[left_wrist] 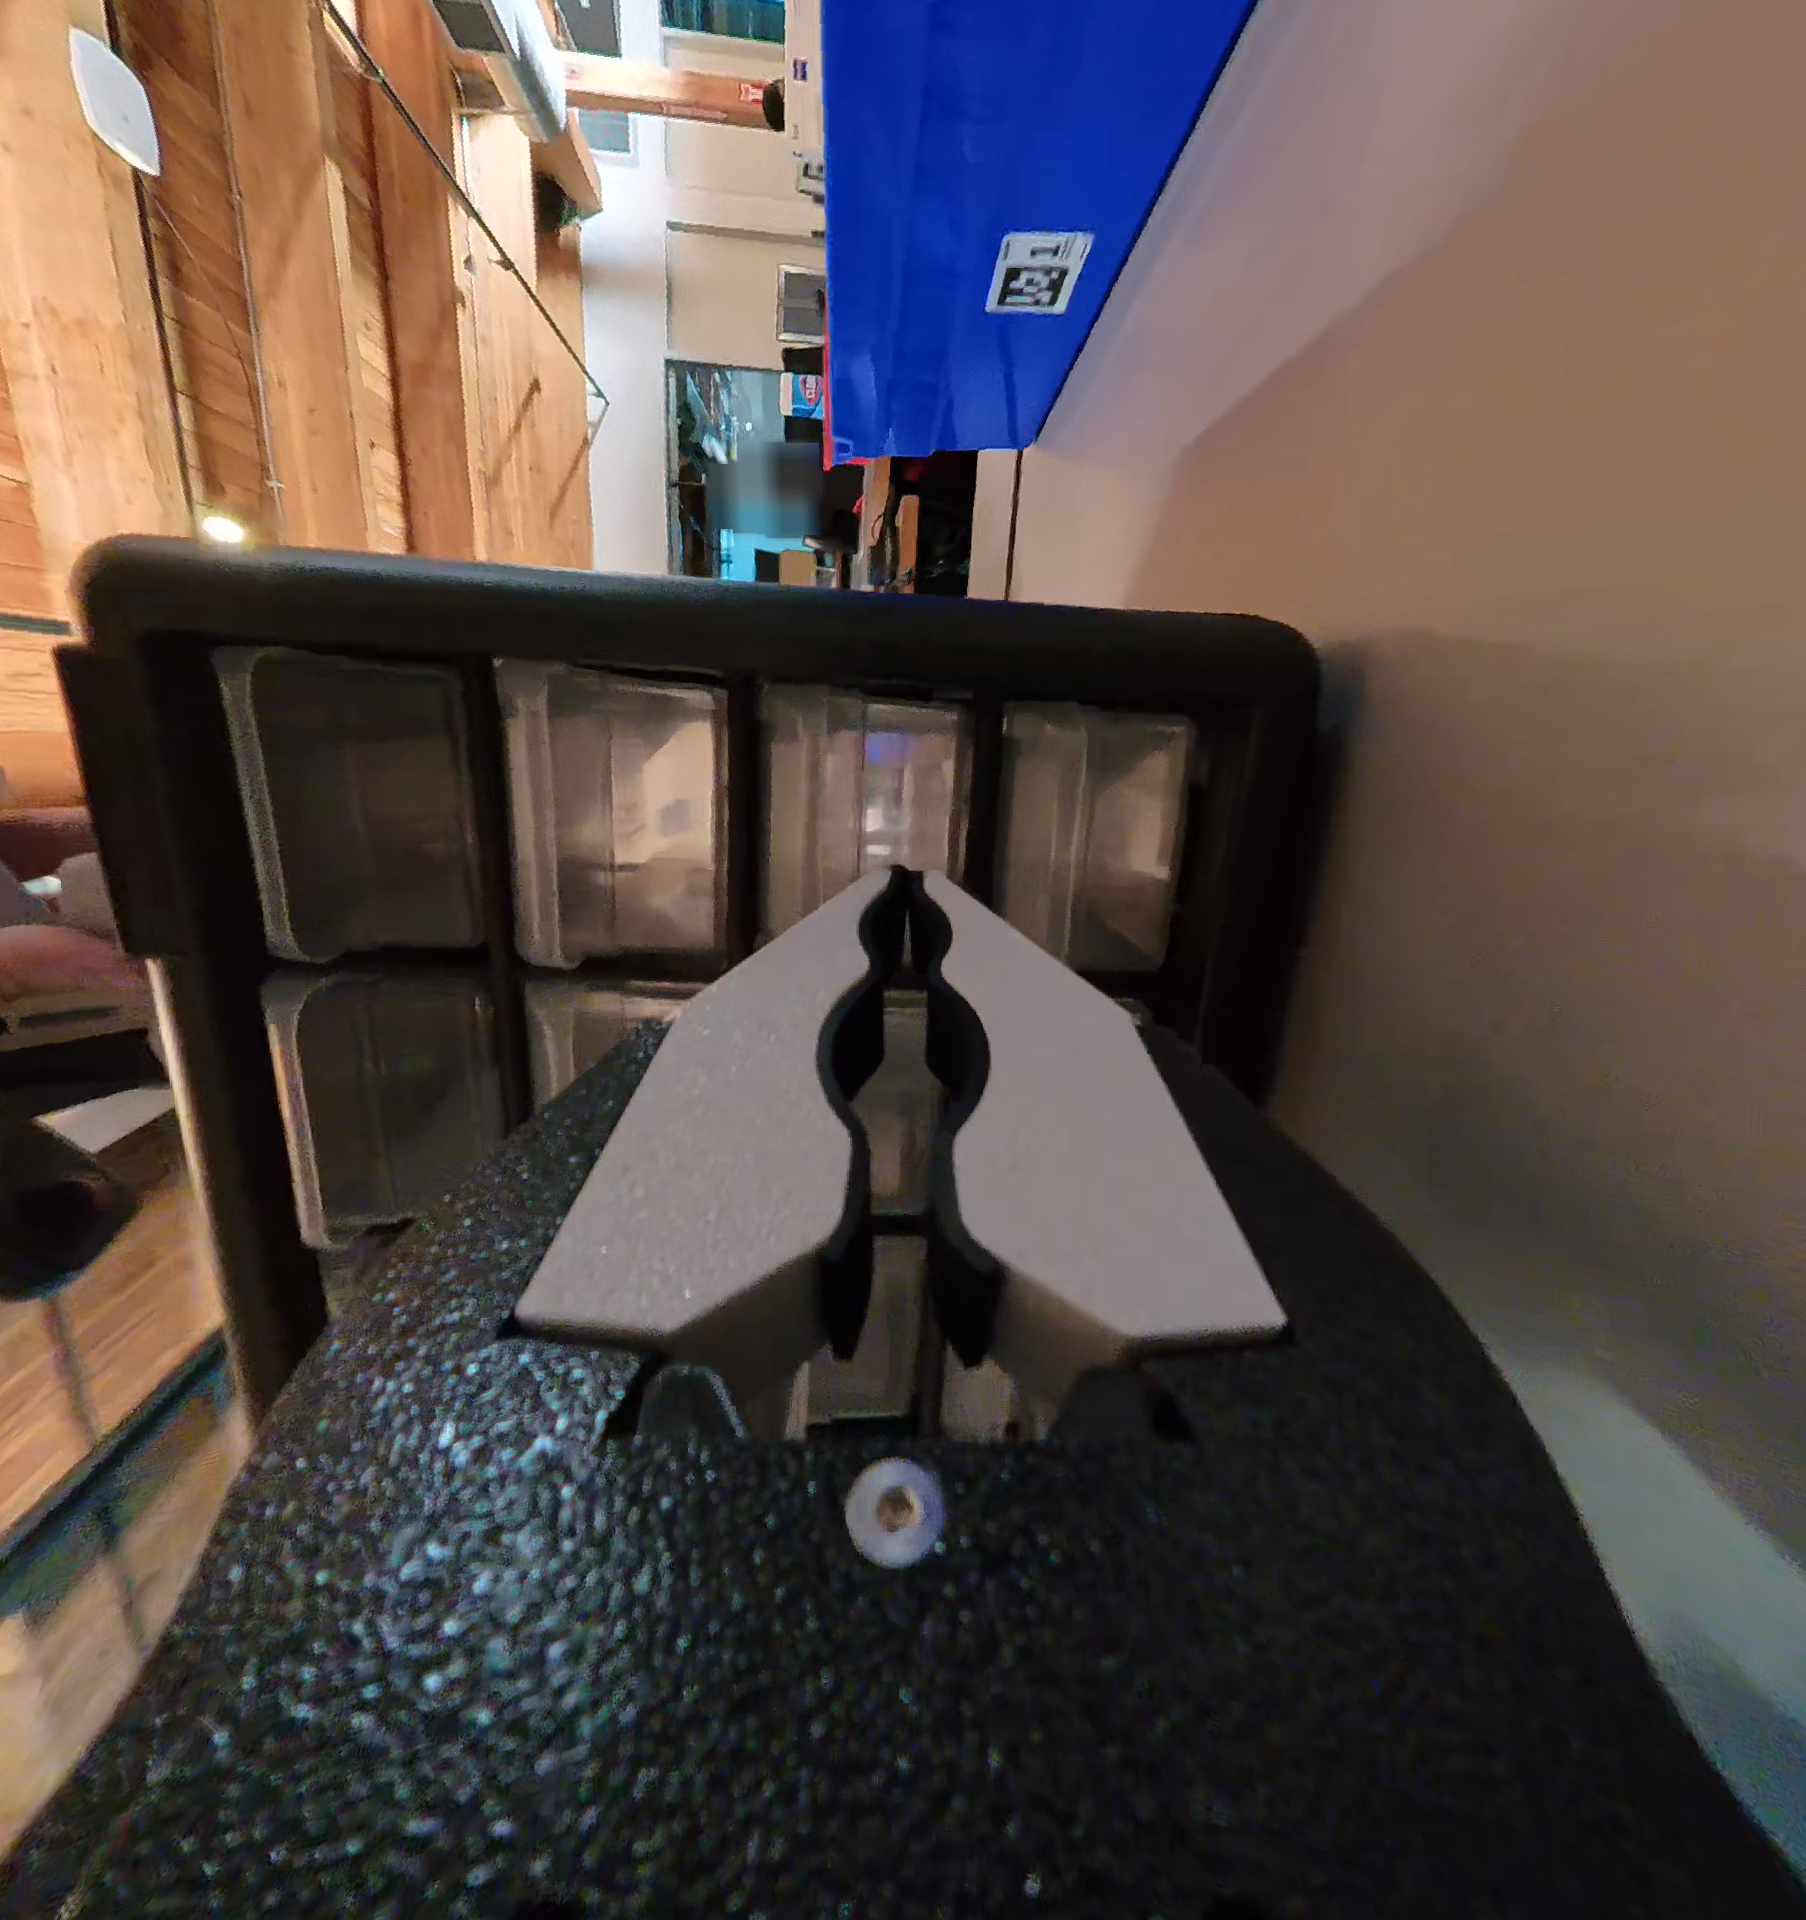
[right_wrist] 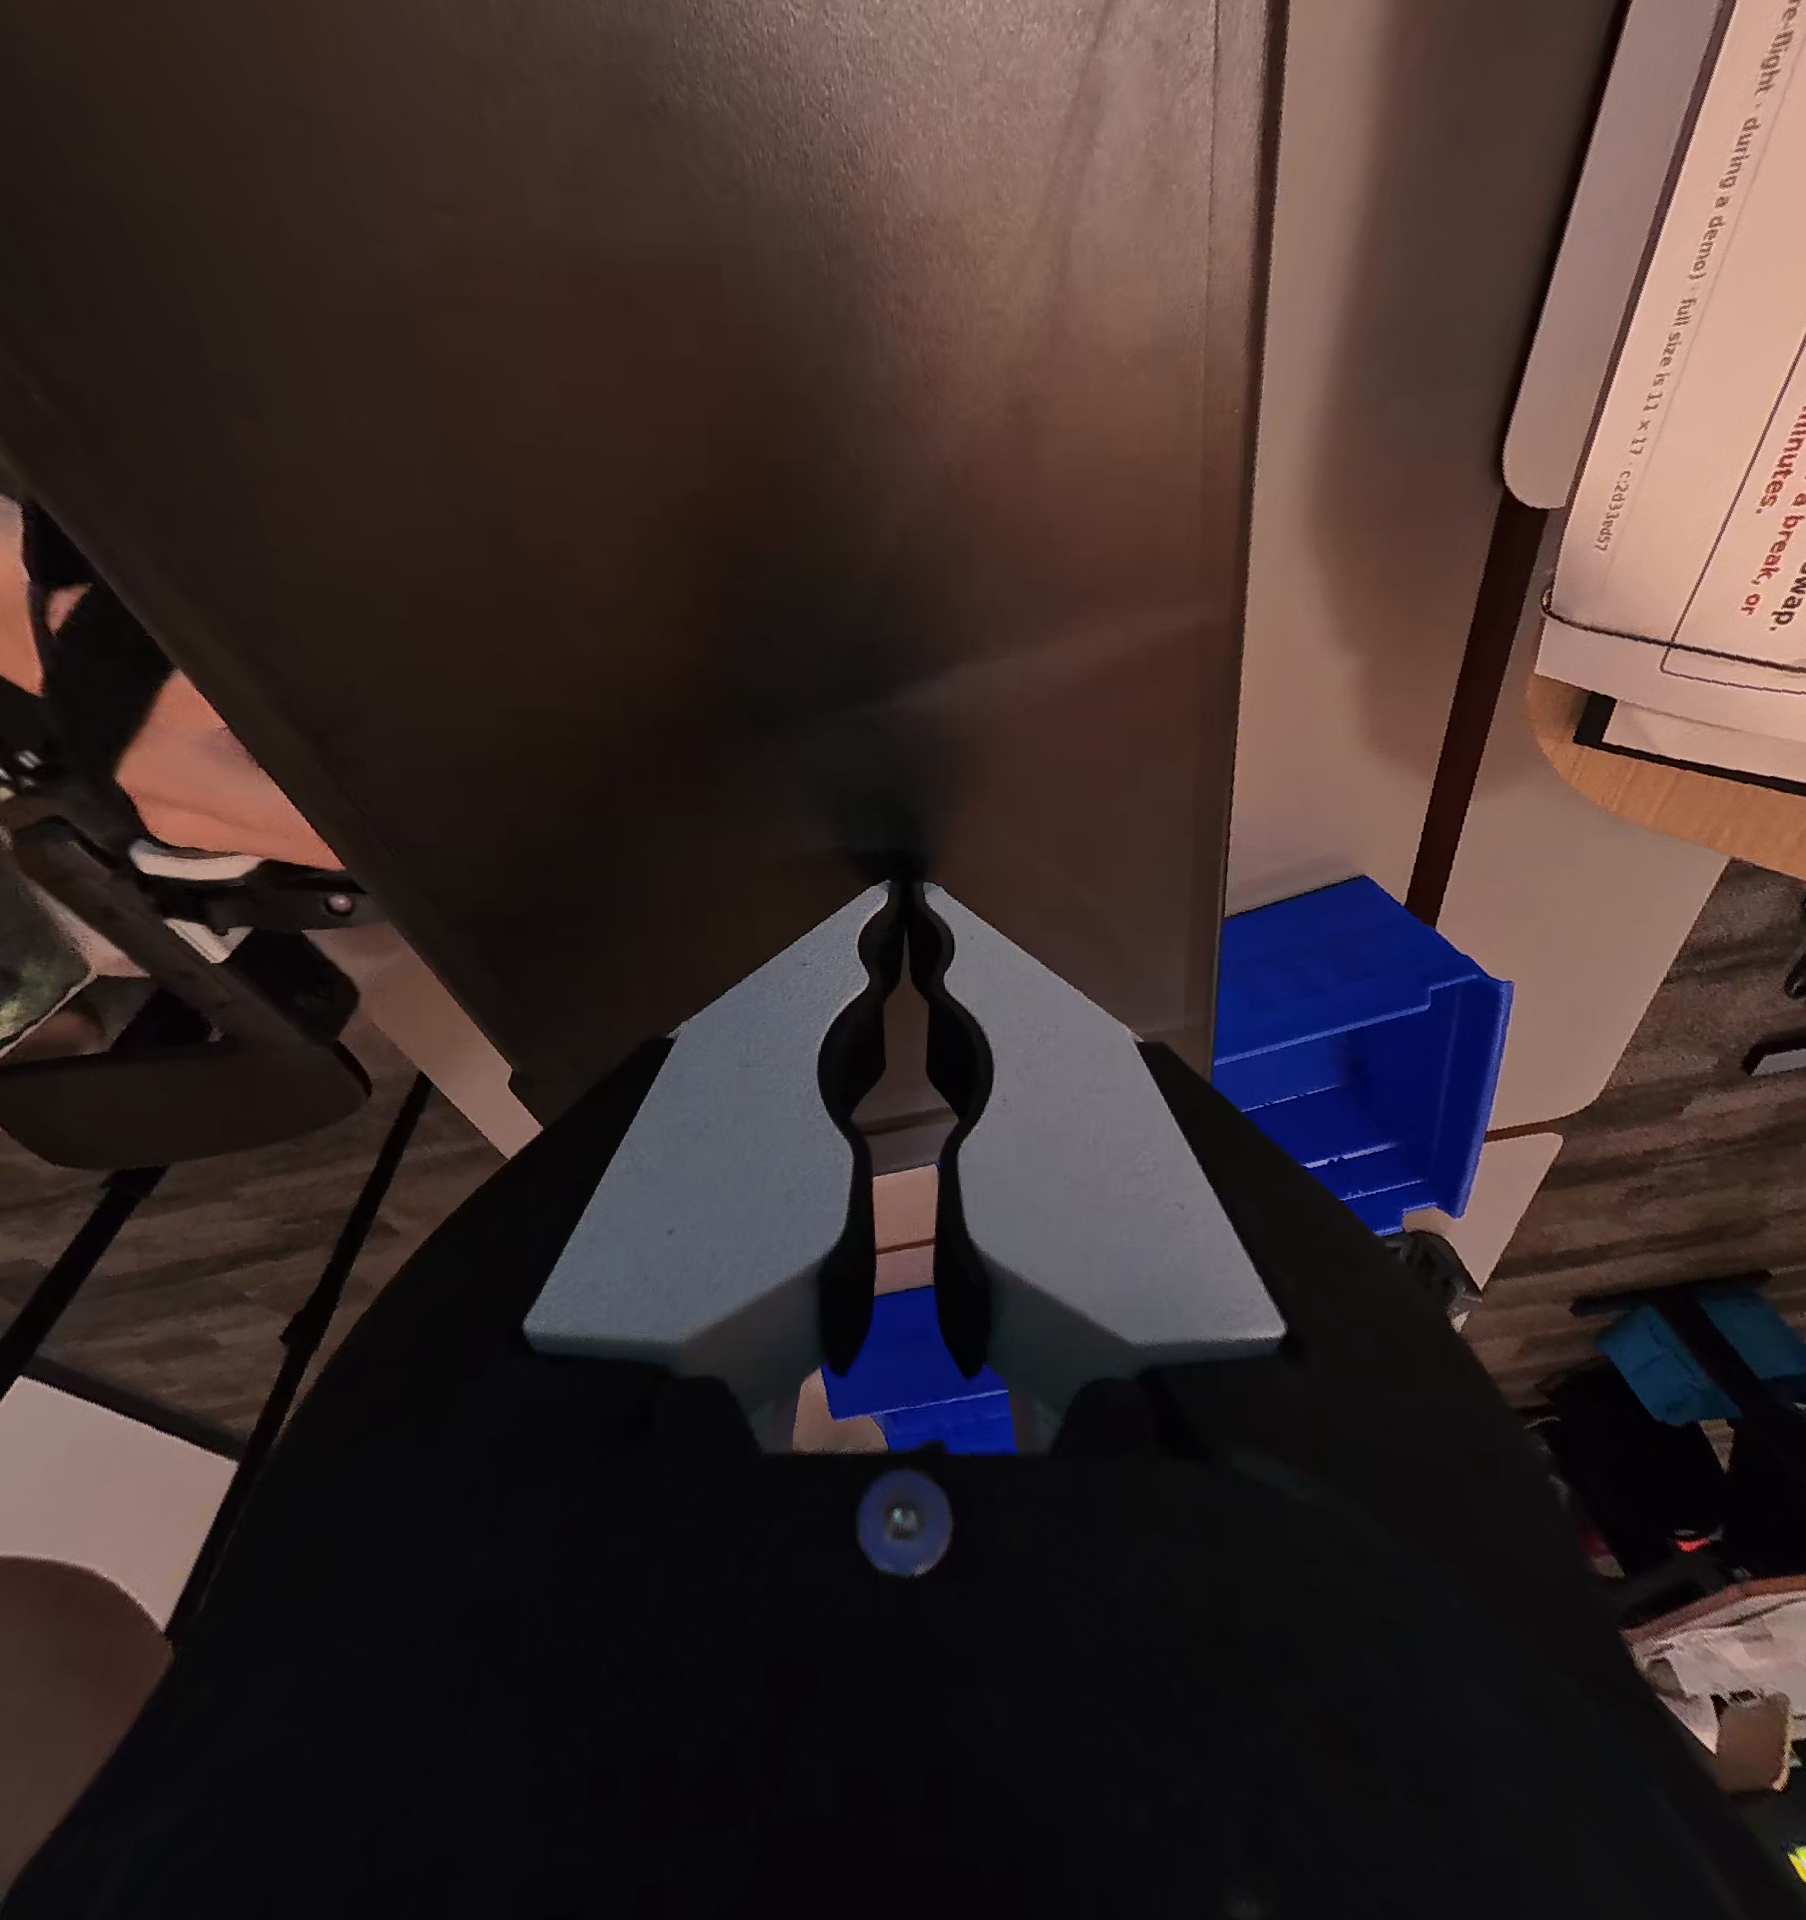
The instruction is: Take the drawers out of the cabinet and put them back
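Note:
In the left wrist view, which is turned on its side, the black cabinet stands on the beige table and holds rows of clear plastic drawers. My left gripper is shut, its tips at the front of a clear drawer in the third column. I cannot tell whether the tips pinch its handle. In the right wrist view my right gripper is shut and empty, its tips pressed against a smooth dark outer panel of the cabinet.
A blue bin sits on the table beyond the cabinet. In the right wrist view more blue bins stand below the table edge, and a printed sheet lies at the upper right. A person's hand shows at the left edge.

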A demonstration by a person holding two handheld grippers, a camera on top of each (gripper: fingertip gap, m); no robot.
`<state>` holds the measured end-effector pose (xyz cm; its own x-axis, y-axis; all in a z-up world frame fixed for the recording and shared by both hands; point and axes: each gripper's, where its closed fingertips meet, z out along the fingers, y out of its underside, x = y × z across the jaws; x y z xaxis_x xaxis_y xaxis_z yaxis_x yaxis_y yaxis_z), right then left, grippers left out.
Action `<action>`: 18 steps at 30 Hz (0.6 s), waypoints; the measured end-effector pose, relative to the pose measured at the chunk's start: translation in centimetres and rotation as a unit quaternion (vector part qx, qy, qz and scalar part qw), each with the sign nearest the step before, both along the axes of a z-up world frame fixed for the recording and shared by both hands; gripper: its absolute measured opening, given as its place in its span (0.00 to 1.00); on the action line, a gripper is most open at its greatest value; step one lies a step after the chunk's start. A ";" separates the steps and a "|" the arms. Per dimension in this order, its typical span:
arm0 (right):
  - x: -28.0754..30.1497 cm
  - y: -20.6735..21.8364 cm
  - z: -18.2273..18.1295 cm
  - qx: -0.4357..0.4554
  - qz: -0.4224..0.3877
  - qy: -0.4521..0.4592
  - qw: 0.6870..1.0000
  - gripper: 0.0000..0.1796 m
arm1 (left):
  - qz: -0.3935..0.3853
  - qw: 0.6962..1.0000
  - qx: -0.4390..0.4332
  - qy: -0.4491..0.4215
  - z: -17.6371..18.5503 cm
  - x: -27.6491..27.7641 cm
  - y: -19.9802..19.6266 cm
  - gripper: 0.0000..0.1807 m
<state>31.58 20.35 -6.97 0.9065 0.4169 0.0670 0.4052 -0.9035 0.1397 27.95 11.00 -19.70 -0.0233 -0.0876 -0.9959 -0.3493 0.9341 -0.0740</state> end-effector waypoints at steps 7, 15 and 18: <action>0.0 0.0 0.0 0.029 -0.006 -0.017 0.999 0.00 | -0.016 0.986 -0.160 0.031 -1.3 -3.3 -1.1 0.00; 0.0 0.1 0.1 0.094 0.001 -0.053 0.994 0.00 | -0.007 0.922 -0.385 0.044 -0.9 -8.3 1.9 0.00; 0.1 0.1 0.1 0.117 0.002 -0.058 0.991 0.00 | -0.018 0.893 -0.447 0.044 0.6 -9.9 3.2 0.00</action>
<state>31.64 20.48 -6.86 0.8855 0.3803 0.2670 0.4015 -0.9154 -0.0278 18.06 14.17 -19.08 -0.1162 -0.8452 -0.5216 -0.3620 0.5251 -0.7702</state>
